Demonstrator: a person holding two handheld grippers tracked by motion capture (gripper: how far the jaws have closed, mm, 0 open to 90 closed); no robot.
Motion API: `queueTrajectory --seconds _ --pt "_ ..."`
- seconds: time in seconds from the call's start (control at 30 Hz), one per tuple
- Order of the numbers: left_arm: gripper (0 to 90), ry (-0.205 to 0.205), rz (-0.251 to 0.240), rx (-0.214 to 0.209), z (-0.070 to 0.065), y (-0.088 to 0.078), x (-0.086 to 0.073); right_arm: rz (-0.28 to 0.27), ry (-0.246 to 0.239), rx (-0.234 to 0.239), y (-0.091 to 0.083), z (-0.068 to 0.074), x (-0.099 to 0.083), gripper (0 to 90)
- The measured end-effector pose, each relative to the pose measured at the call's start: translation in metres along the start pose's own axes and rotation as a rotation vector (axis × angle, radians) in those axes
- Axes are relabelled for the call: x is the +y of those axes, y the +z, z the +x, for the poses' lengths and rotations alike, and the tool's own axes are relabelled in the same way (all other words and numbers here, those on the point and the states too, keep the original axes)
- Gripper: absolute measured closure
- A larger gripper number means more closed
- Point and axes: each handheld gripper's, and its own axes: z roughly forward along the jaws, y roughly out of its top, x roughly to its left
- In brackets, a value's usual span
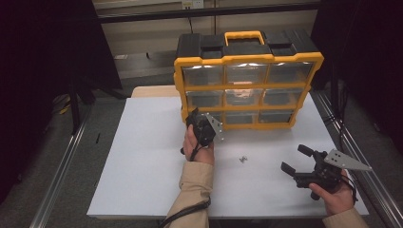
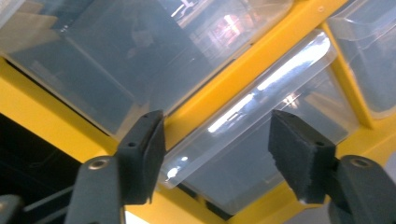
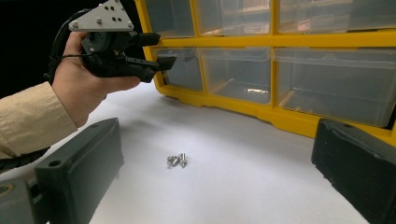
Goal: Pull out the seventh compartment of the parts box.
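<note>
A white table sits in a dark room, bearing a yellow organiser of clear drawers at its far side; nearest the person, the right gripper rests low in the hand, its jaws spread wide with nothing between them; ahead of those jaws, on the bare tabletop, lies a small cluster of screws, apart from everything else; beyond them, the left gripper is raised to the organiser's lower left corner. In the left gripper view its pads stand part-way apart, straddling the protruding lip of the bottom-left drawer; whether they press on the lip yet I cannot tell, though a gap seems to remain. The drawer is thin clear plastic, so I judge it light, stiff, smooth and somewhat slippery, liable to crack if squeezed hard; the moulded lip directly between the pads looks the right place to grasp, pulled straight out.
</note>
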Motion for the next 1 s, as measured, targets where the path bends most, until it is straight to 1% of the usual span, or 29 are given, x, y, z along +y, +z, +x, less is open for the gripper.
queueTrajectory --seconds 0.07,0.13,0.17,0.27,0.3,0.33,0.37,0.4,0.47,0.53,0.57,0.6,0.63,0.67,0.7,0.73,0.77,0.8,0.83,0.87,0.9,0.93,0.97,1.0 --pt "37.8 0.002 0.008 0.006 -0.001 0.0 0.001 0.0 0.0 0.0 0.0 0.0 0.0 1.7" --pt "38.5 0.011 0.005 0.013 -0.001 0.0 0.001 -0.001 0.0 0.002 0.0 0.0 0.0 1.6" --pt "43.6 0.012 -0.001 0.009 -0.001 -0.001 0.001 -0.001 -0.001 0.0 0.0 0.0 0.0 1.6" --pt "45.5 0.028 -0.003 0.006 -0.002 -0.002 0.001 -0.003 0.001 0.002 0.0 0.0 0.0 1.6" --pt "50.0 0.025 -0.006 0.0 -0.003 -0.002 0.001 -0.001 0.0 0.001 0.0 0.0 0.0 1.6" --pt "50.0 0.033 -0.008 -0.005 -0.003 -0.002 0.001 -0.001 0.0 0.001 0.0 0.0 0.0 1.6" --pt "52.4 0.048 -0.012 -0.017 -0.003 -0.003 0.001 -0.002 0.001 0.002 0.0 0.0 0.0 1.6" --pt "55.9 0.049 -0.017 -0.015 -0.003 -0.003 0.0 -0.003 0.0 0.007 0.0 0.0 0.0 1.6" --pt "56.1 0.051 -0.026 -0.012 -0.003 -0.003 -0.001 -0.004 -0.002 0.004 0.0 0.0 0.0 1.6" --pt "57.6 0.053 -0.022 -0.019 -0.004 -0.004 -0.001 -0.003 -0.001 0.007 0.0 0.0 0.0 1.6" --pt "59.0 0.04 -0.074 -0.024 -0.003 -0.006 -0.002 -0.003 -0.001 0.007 0.0 0.0 0.0 1.6" --pt "76.8 0.031 -0.115 -0.011 0.0 -0.01 -0.001 -0.004 0.0 0.009 0.0 0.0 0.0 1.6" --pt "77.5 0.018 -0.136 0.004 0.005 -0.014 0.004 -0.003 -0.001 0.009 0.0 0.0 0.0 1.6" --pt "77.5 -0.002 -0.17 0.012 0.01 -0.016 0.009 -0.004 0.0 0.004 0.0 0.0 0.0 1.6" --pt "66.8 -0.018 -0.177 0.022 0.014 -0.017 0.016 -0.004 0.0 0.004 0.001 0.0 0.0 1.5" --pt "66.8 -0.026 -0.182 0.042 0.017 -0.019 0.021 -0.004 0.0 0.004 0.001 0.0 0.0 1.5" --pt "64.7 -0.008 -0.178 0.044 0.023 -0.021 0.026 -0.001 0.0 0.008 0.002 0.0 0.0 1.5" --pt "63.6 -0.009 -0.179 0.046 0.023 -0.021 0.027 -0.003 0.0 0.007 0.002 0.0 0.0 1.6" --pt "62.1 0.013 -0.171 0.05 0.024 -0.022 0.028 -0.002 -0.008 0.005 0.001 0.001 0.0 1.6" --pt "62.1 0.02 -0.169 0.051 0.024 -0.022 0.026 -0.002 -0.008 0.005 0.001 0.001 0.0 1.6" --pt "62.0 0.019 -0.156 0.04 0.023 -0.022 0.022 -0.004 -0.004 0.003 0.001 0.001 0.0 1.6" --pt "58.8 0.017 -0.146 0.033 0.022 -0.021 0.019 -0.004 -0.006 0.008 0.001 0.001 0.0 1.6" --pt "58.8 0.009 -0.122 0.025 0.018 -0.02 0.013 -0.004 -0.006 0.008 0.001 0.001 0.0 1.6" --pt "56.0 0.017 -0.106 0.015 0.015 -0.018 0.009 -0.002 0.0 0.003 0.001 0.002 0.0 1.5"
